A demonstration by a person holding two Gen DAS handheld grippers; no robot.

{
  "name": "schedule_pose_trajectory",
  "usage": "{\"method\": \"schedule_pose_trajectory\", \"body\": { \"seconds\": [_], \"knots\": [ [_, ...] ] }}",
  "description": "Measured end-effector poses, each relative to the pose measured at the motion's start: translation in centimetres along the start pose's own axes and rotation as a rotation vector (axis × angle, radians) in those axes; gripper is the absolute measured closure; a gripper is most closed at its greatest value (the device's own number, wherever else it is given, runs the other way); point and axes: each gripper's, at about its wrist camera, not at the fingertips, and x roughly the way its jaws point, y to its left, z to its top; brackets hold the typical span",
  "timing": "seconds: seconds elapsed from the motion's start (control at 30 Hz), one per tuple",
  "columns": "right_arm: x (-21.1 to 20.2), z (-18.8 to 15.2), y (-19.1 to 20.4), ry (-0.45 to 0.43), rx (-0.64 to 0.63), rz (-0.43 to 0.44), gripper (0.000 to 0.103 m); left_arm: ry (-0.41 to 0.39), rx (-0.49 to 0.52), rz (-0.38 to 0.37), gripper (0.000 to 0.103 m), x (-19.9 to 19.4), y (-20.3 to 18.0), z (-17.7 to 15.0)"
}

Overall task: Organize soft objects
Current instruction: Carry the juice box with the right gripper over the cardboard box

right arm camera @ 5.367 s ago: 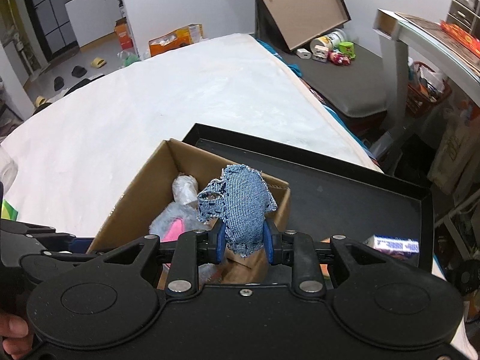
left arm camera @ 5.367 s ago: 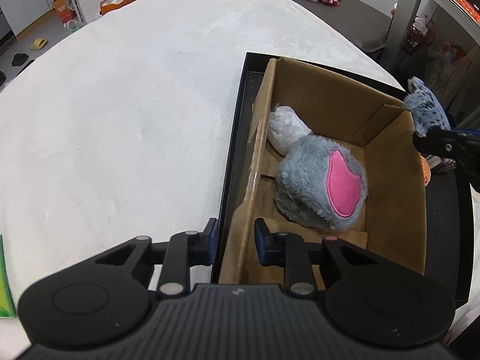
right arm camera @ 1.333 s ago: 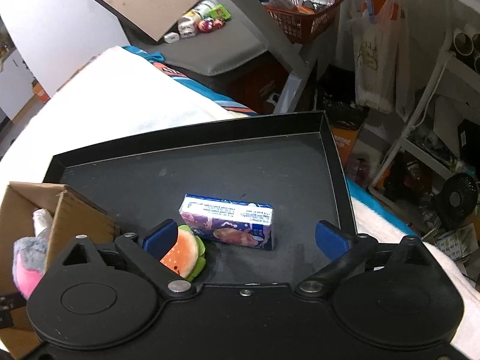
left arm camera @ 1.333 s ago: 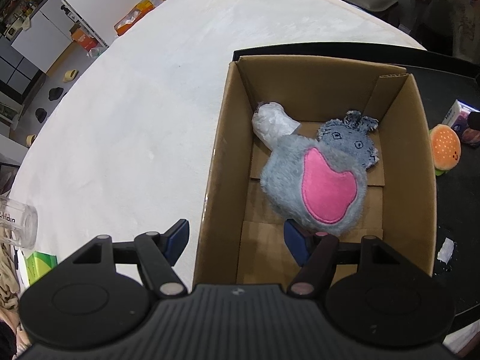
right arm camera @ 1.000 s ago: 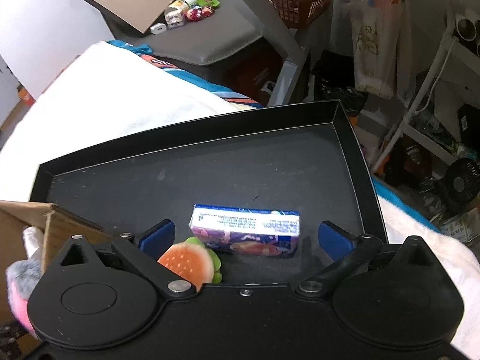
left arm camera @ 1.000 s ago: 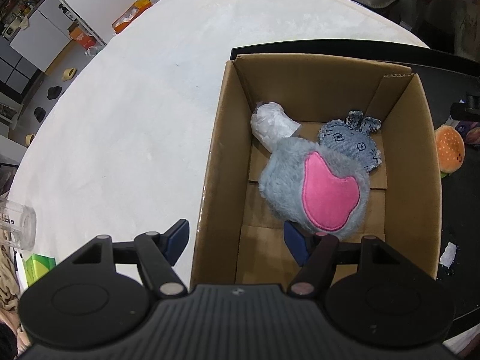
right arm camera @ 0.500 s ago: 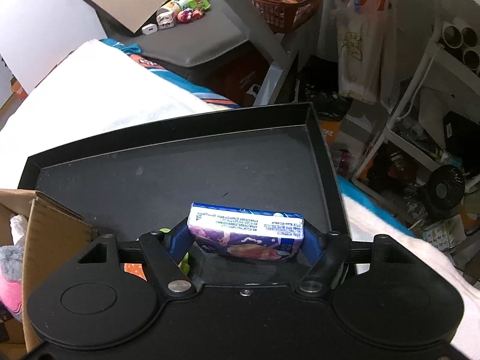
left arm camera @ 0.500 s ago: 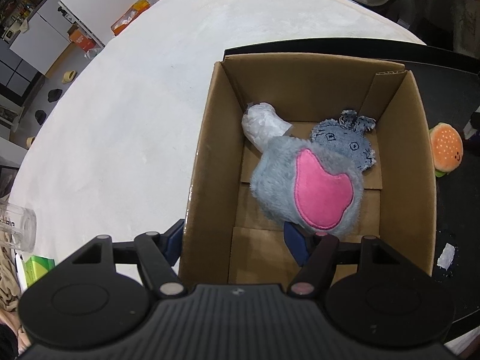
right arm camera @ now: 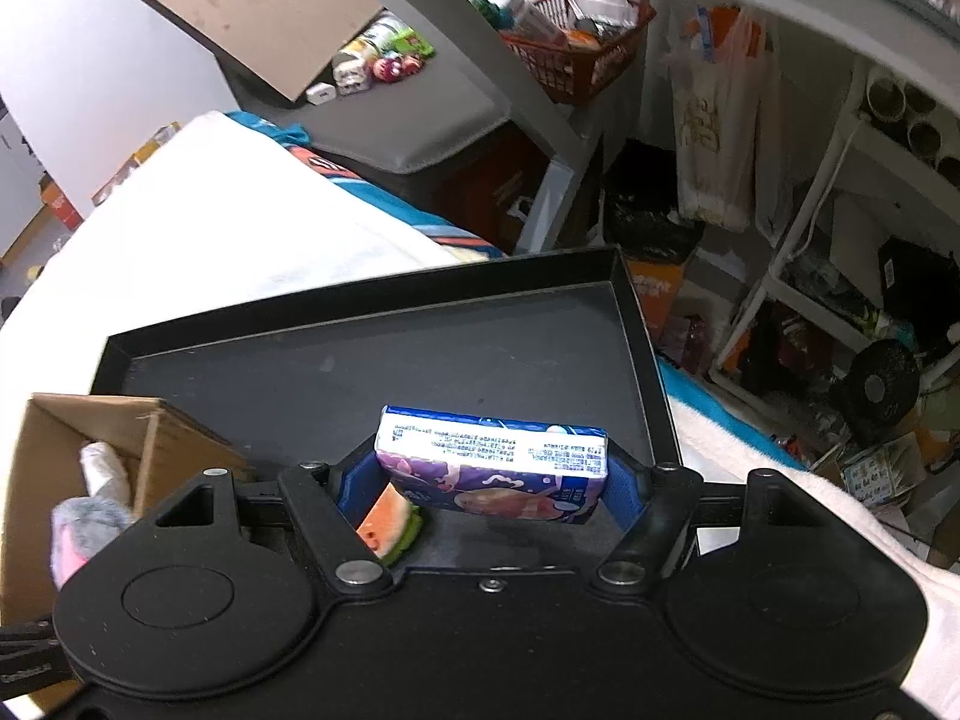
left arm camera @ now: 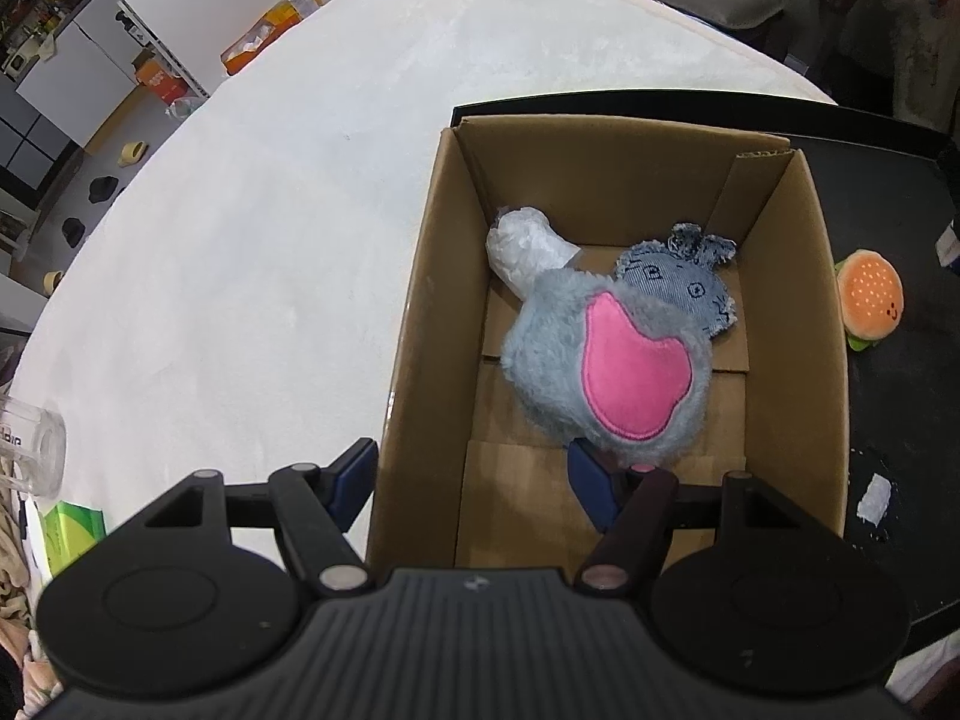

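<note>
A cardboard box [left arm camera: 798, 324] stands in a black tray [right arm camera: 420, 372]. Inside lie a grey and pink plush [left arm camera: 612, 372], a denim toy [left arm camera: 684, 288] and a white crumpled bag [left arm camera: 522, 246]. My left gripper [left arm camera: 474, 480] is open, its jaws astride the box's near left wall. A burger plush [left arm camera: 870, 306] lies on the tray right of the box; it also shows in the right wrist view [right arm camera: 390, 528]. My right gripper [right arm camera: 492, 480] is shut on a blue juice carton [right arm camera: 498, 468], lifted above the tray.
A white cloth surface [left arm camera: 270, 240] spreads left of the tray. A glass jar [left arm camera: 30, 450] and a green packet [left arm camera: 72, 534] sit at its near left. A white scrap [left arm camera: 873, 504] lies on the tray. Shelves and clutter [right arm camera: 810, 300] stand beyond the right edge.
My right gripper closed on the blue juice carton and lifted it off the tray. The left gripper stayed open at the box wall, barely shifting.
</note>
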Motion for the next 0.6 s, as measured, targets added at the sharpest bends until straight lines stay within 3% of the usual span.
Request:
{"method": "schedule_pose_trajectory", "body": {
  "seconds": [0.6],
  "knots": [
    [-5.1, -0.6, 5.6, -0.034, -0.114, 0.114, 0.032, -0.037, -0.066, -0.087, 0.036, -0.7, 2.7, -1.8]
  ]
}}
